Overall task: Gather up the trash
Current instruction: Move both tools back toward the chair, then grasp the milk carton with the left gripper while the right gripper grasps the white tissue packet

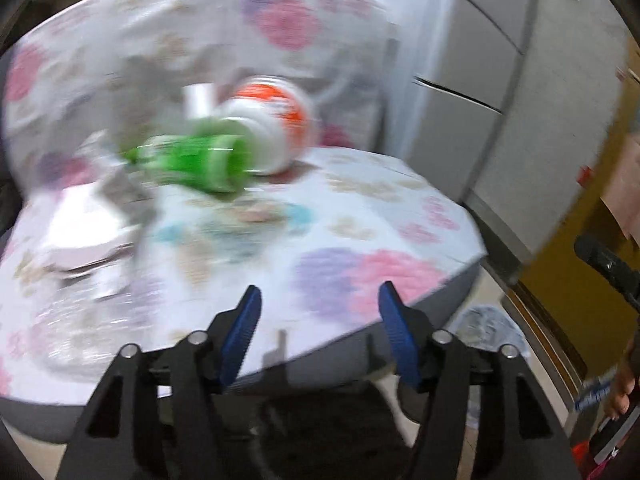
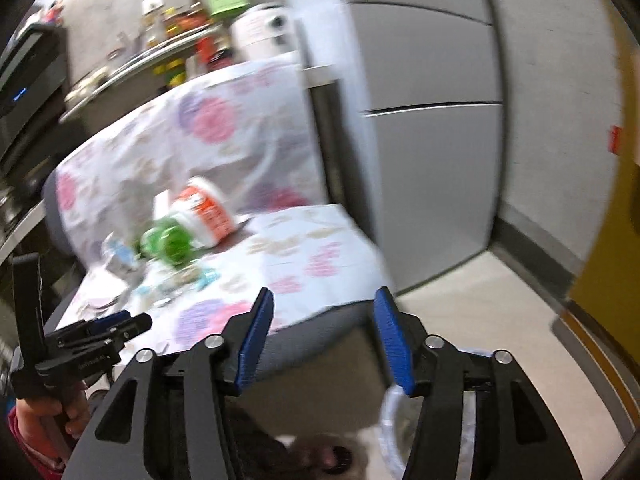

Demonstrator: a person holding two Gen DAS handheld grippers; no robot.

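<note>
A green plastic bottle [image 1: 192, 160] lies on its side on the flowered seat of a chair [image 1: 360, 240], against a white jar with an orange label [image 1: 272, 128]. Crumpled paper and wrappers [image 1: 88, 232] lie at the seat's left. My left gripper [image 1: 320, 300] is open and empty above the seat's front edge. In the right wrist view the bottle [image 2: 168, 244], the jar [image 2: 206, 212] and the wrappers [image 2: 120, 260] lie on the seat [image 2: 320, 264]. My right gripper [image 2: 324, 300] is open and empty, short of the seat's front right corner. The left gripper [image 2: 132, 320] shows there at lower left.
A grey refrigerator [image 2: 432, 120] stands right of the chair. A bin lined with a clear bag [image 2: 394, 432] stands on the floor below my right gripper; it also shows in the left wrist view [image 1: 488, 328]. Shelves with bottles [image 2: 176, 40] are behind the chair.
</note>
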